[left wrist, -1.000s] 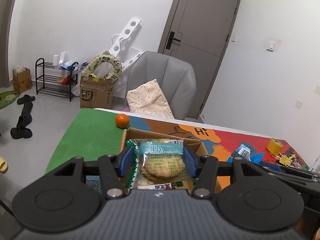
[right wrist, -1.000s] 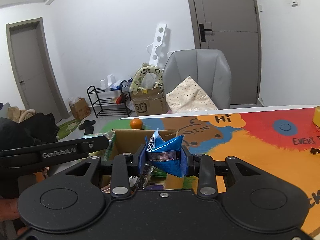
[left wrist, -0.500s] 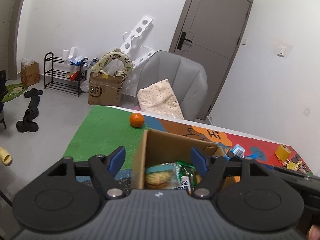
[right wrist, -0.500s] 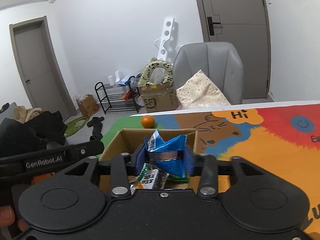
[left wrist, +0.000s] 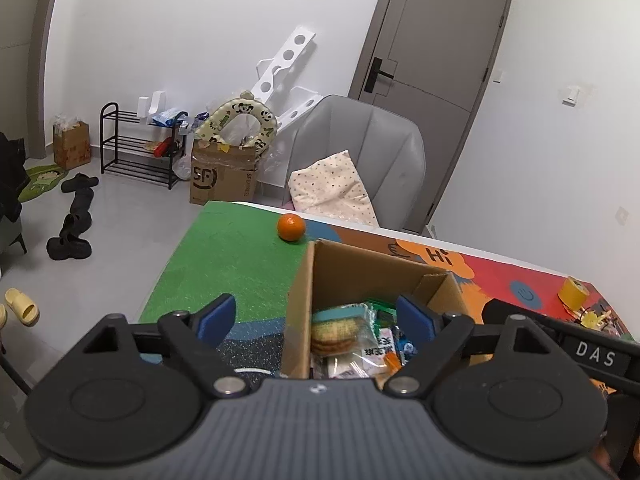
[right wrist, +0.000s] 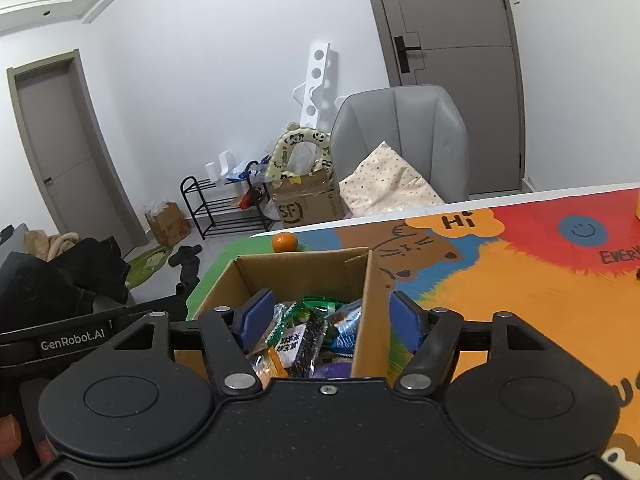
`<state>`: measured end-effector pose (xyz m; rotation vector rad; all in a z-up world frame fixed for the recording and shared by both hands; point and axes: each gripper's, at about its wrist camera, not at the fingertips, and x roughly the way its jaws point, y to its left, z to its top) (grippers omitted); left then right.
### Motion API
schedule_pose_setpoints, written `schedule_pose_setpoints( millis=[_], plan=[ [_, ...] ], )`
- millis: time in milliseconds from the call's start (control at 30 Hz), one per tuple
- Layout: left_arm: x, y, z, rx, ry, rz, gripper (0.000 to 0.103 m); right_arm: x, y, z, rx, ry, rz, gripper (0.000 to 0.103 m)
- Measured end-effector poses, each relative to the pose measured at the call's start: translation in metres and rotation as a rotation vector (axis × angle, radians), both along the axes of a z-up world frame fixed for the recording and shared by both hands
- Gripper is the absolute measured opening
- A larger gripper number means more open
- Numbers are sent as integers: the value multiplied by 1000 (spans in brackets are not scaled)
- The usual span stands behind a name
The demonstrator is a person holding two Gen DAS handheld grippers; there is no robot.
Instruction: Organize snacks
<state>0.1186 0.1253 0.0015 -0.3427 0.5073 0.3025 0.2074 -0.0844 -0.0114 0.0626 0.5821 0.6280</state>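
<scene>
Closest to both cameras, the left gripper and the right gripper have their jaws spread wide, and neither of them holds anything. Each one straddles a wall of the cardboard box: the left gripper has one blue pad outside the box over the mat and the other pad inside it, and the right gripper has one pad inside the box and the other outside.

Inside the box lie the snacks. From the left camera, a cracker packet rests against the near left wall, with more wrappers beside it. From the right camera, a dark packet with a white label, a green wrapper and a blue bag lie together in a loose pile.

Just behind the box, an orange sits on the colorful table mat, near the far edge of the table. Farther right, a yellow tape roll is on the mat. Beyond the table stands a grey chair with a dotted cushion.
</scene>
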Motion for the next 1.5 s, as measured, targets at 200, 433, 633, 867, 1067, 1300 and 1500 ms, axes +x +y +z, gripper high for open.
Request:
schedule_pose_setpoints(
  millis=[200,433,633,867,1067,1300,1500],
  plan=[
    [-13,-16,9,27,-11,-27,91,-14,-18,7,8,-17,-20,74],
    [-27,-37,13,62,10,-62,92,-34,-44,10,6,-33,-39,86],
    [-40,-58,15,107,27,-108,96,-50,-66,16,8,-50,-74,91],
    [-52,-74,20,117,26,-137,97,-64,-90,21,13,-66,-108,97],
    [-60,-88,26,127,27,-174,97,-77,-108,27,16,-75,-140,103],
    [-73,-102,32,126,23,-221,100,-94,-125,31,2,-71,-155,103],
    [-83,-106,32,87,46,-264,100,-106,-137,35,2,-67,-174,103]
  ],
)
